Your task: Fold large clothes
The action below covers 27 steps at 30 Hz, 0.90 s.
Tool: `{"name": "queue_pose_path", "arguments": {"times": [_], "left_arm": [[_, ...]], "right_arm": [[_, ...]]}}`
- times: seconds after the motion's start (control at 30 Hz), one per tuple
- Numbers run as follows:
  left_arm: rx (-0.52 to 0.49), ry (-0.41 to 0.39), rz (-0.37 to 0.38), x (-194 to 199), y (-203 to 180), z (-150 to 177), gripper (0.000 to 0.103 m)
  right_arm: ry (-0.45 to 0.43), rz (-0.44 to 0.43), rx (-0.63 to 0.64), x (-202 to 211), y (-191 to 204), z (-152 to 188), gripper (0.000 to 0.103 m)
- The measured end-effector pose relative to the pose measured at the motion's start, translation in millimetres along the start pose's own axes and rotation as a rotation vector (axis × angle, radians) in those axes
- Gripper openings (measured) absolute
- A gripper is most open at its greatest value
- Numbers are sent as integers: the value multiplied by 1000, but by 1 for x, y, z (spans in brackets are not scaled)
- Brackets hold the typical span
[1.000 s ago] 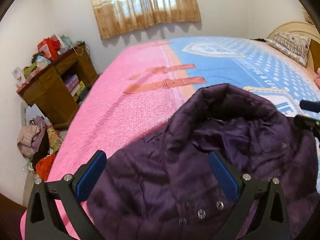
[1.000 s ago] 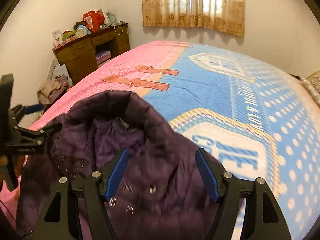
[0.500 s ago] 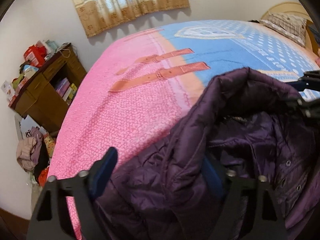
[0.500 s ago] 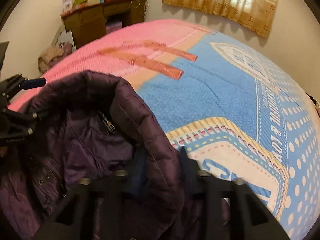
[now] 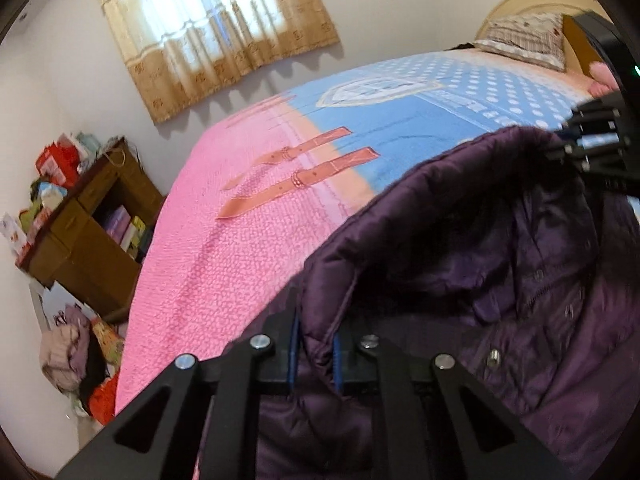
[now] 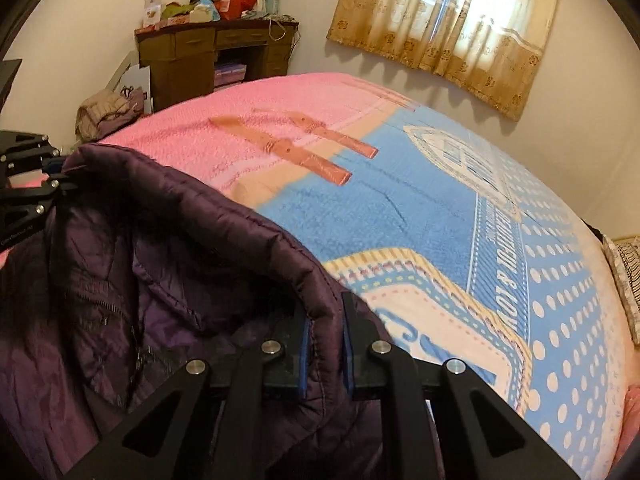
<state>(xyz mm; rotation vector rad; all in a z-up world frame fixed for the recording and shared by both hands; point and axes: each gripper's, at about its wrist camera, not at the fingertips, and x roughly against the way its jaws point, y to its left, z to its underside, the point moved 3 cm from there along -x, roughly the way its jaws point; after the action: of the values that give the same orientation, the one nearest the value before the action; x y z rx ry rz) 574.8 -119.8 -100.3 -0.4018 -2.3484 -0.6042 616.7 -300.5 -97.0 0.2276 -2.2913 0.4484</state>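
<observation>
While both grippers stood spread a second ago, now the left gripper [image 5: 316,354] and the right gripper [image 6: 325,350] each pinch the purple jacket [image 5: 500,280] collar above the bed [image 6: 400,200].

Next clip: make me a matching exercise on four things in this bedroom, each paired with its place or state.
Things:
1. left gripper
2. pillow
3. wooden desk
4. curtain

Places or states:
A. hangs over the window
B. stands against the wall, clutter on top
C. lies at the head of the bed
D. shut on the purple jacket

Pairs: 1-D, 2-C, 3-B, 4-A
</observation>
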Motion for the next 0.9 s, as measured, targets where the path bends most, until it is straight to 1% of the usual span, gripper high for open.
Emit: {"name": "queue_pose_path", "arguments": {"times": [0.1, 0.17, 0.23, 0.5, 0.77, 0.87, 0.9], "left_arm": [[-58, -9, -13, 3, -9, 14, 14], [-100, -14, -21, 3, -16, 20, 14], [-157, -22, -37, 4, -25, 27, 14], [-320, -30, -100, 3, -40, 45, 14], [-417, -4, -139, -11, -49, 61, 14], [-415, 3, -147, -16, -50, 63, 13], [-413, 4, -149, -17, -50, 63, 13]], "right_arm": [[23, 20, 30, -2, 5, 12, 11], [38, 51, 64, -5, 8, 20, 11], [52, 69, 87, -8, 11, 28, 11], [87, 97, 121, -15, 18, 47, 11], [142, 119, 168, -30, 26, 58, 11], [161, 111, 193, -28, 28, 57, 12], [176, 108, 213, -24, 28, 55, 14]]}}
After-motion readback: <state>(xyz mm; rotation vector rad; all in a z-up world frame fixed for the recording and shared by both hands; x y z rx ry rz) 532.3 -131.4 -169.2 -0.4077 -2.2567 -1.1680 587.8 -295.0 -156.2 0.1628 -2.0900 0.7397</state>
